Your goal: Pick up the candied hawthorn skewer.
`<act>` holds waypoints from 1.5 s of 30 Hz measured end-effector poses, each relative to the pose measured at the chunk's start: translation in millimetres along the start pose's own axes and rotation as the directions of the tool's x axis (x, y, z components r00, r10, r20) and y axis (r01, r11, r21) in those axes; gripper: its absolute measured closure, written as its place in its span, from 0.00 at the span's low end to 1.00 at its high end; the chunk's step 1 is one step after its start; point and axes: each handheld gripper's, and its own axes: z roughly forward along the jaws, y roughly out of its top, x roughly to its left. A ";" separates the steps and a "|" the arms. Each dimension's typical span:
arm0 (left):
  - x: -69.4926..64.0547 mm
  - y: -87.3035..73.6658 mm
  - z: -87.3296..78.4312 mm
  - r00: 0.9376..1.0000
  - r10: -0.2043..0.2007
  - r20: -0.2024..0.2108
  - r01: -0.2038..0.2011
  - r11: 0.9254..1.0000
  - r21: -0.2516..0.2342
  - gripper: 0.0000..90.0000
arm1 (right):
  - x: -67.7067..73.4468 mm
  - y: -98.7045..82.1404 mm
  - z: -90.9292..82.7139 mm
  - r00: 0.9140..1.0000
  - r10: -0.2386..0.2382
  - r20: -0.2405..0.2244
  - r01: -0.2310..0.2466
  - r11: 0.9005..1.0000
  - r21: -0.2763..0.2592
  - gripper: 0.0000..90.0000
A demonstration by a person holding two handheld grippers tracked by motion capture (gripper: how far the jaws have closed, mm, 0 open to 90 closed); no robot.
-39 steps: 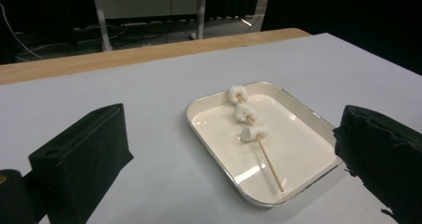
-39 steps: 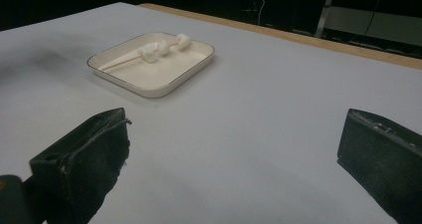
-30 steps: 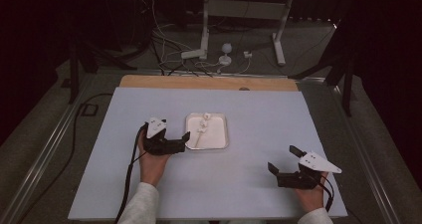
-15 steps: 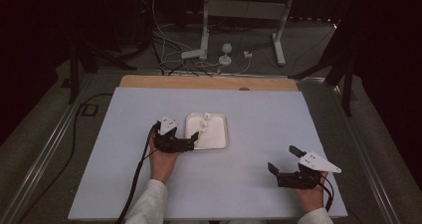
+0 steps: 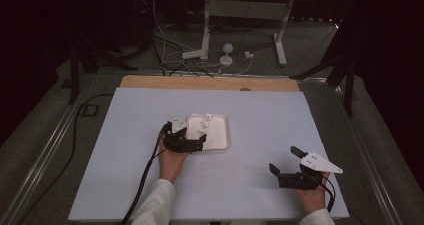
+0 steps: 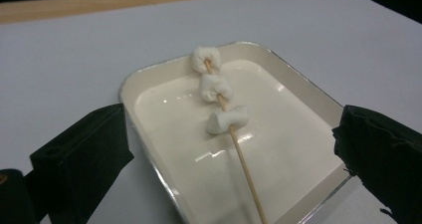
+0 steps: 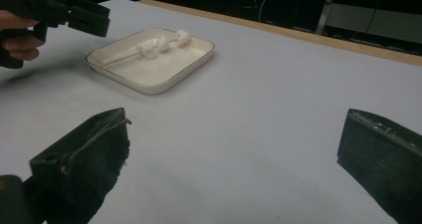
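- On the pale grey table (image 5: 250, 115), near its middle, a shallow white square tray (image 5: 220, 140) with rounded corners is seen, lying flat.
- Within the tray, a thin wooden skewer (image 6: 244, 167) is laid slantwise; three white marshmallows (image 6: 215, 87) are threaded along its far part, the farthest one resting against the tray's rim.
- Apart from the skewer, the tray's glossy floor is noted bare.
- At the tray's near left edge, the left gripper (image 5: 192, 144) is held with jaws spread wide, one on either side of the tray's near portion; nothing is clasped.
- Well apart, toward the table's near right corner, the right gripper (image 5: 285, 160) is held with jaws wide, nothing between them.
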 end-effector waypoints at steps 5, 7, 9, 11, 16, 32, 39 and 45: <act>-5.5 1.0 6.7 0.999 -0.006 0.032 0.004 0.999 0.053 0.06 | -0.4 -0.3 0.3 1.000 0.000 0.000 0.000 1.000 0.002 0.00; -8.3 1.0 9.7 1.000 0.001 0.029 -0.003 0.997 0.076 0.07 | -0.6 -0.3 0.2 1.000 0.001 0.001 -0.001 1.000 0.002 0.00; -10.1 0.5 13.0 1.000 -0.003 0.009 0.002 0.995 0.103 0.10 | -0.7 -0.4 0.3 1.000 0.000 0.001 0.000 1.000 0.002 0.00; -10.6 -0.5 14.9 1.000 -0.004 0.007 0.003 0.993 0.116 0.18 | -0.7 -0.4 0.2 1.000 0.001 0.001 -0.001 1.000 0.003 0.00; -12.8 -3.2 21.0 1.000 0.009 -0.013 -0.006 0.985 0.174 0.41 | -0.8 -0.8 0.8 1.000 0.001 0.002 -0.001 1.000 0.006 0.00; -17.5 1.2 25.0 0.992 0.040 -0.120 -0.009 0.967 0.254 1.00 | -0.6 -1.0 0.5 1.000 -0.001 0.002 0.001 1.000 0.009 0.00; -12.8 3.6 19.9 0.996 -0.028 -0.088 0.047 0.975 0.218 1.00 | -1.7 -1.2 0.6 1.000 0.000 0.003 0.000 1.000 0.008 0.00; -13.7 7.3 9.5 0.997 -0.050 -0.053 0.059 0.981 0.185 1.00 | -0.9 -1.2 0.9 1.000 -0.002 0.002 0.002 1.000 0.011 0.00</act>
